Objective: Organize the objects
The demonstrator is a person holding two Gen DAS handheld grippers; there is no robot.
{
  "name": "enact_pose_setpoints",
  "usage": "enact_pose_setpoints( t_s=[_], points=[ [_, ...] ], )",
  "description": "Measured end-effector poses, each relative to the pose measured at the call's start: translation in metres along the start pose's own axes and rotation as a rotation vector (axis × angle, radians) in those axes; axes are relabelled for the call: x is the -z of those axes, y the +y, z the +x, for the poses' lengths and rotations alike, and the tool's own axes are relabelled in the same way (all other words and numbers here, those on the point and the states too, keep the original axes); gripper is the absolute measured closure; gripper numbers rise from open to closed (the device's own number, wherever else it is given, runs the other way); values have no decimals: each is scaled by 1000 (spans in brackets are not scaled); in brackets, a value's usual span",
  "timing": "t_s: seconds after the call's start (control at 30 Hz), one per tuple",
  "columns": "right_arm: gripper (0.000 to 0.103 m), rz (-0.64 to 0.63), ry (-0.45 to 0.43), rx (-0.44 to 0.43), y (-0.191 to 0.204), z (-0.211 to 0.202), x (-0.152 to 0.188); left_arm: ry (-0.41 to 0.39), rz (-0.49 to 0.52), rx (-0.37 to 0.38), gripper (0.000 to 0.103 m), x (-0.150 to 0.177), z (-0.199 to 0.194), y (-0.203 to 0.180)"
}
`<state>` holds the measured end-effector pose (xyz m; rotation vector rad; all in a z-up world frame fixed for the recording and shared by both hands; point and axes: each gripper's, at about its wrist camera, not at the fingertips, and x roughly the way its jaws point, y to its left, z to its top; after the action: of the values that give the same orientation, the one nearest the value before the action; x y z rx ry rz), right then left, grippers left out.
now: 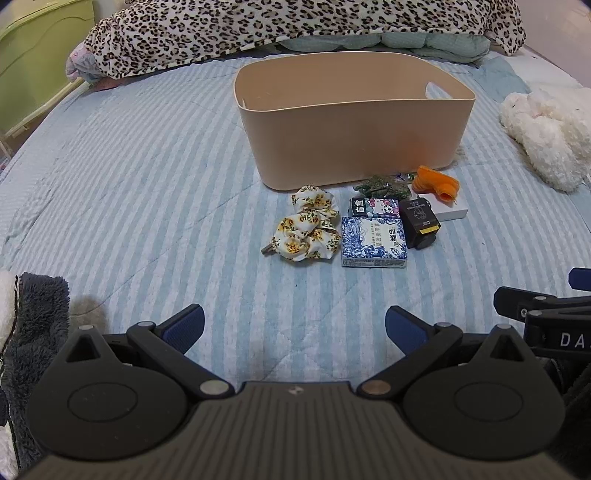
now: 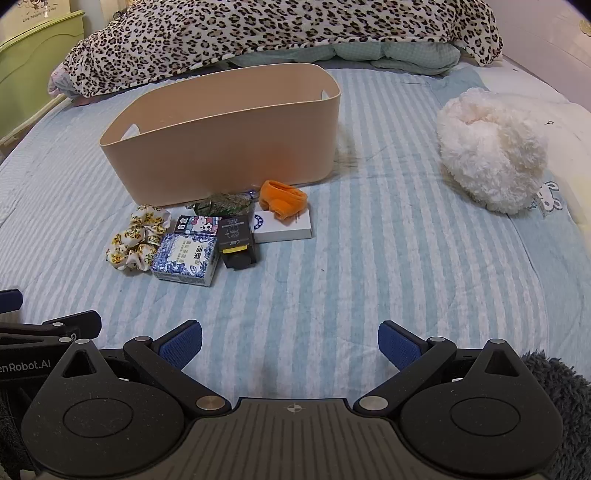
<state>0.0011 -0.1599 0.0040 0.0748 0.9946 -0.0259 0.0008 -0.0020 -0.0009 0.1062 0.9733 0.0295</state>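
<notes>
The bed fills both views, its striped cover bare across the lower middle of each frame. A leopard blanket lines the top edge. The bin stands upper centre in the left view, with a white plush well apart at right. Just below the bin lie the small things (packed close): scrunchies, blue box, black box, orange cloth. Left claw and right claw gape wide, holding nothing.
</notes>
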Motion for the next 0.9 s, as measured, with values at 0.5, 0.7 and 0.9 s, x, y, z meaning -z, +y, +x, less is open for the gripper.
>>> enact_pose_setpoints(
  t_s=[0.5,0.7,0.9],
  points=[
    [0,7,7,5,-1,2,1,-6,0,-6,0,2,1,-2],
    [0,11,7,6,-1,2,1,-14,1,-8,0,3,0,-2],
    [0,15,7,6,-1,2,1,-14,-2,-10,0,2,-1,-2]
  ],
)
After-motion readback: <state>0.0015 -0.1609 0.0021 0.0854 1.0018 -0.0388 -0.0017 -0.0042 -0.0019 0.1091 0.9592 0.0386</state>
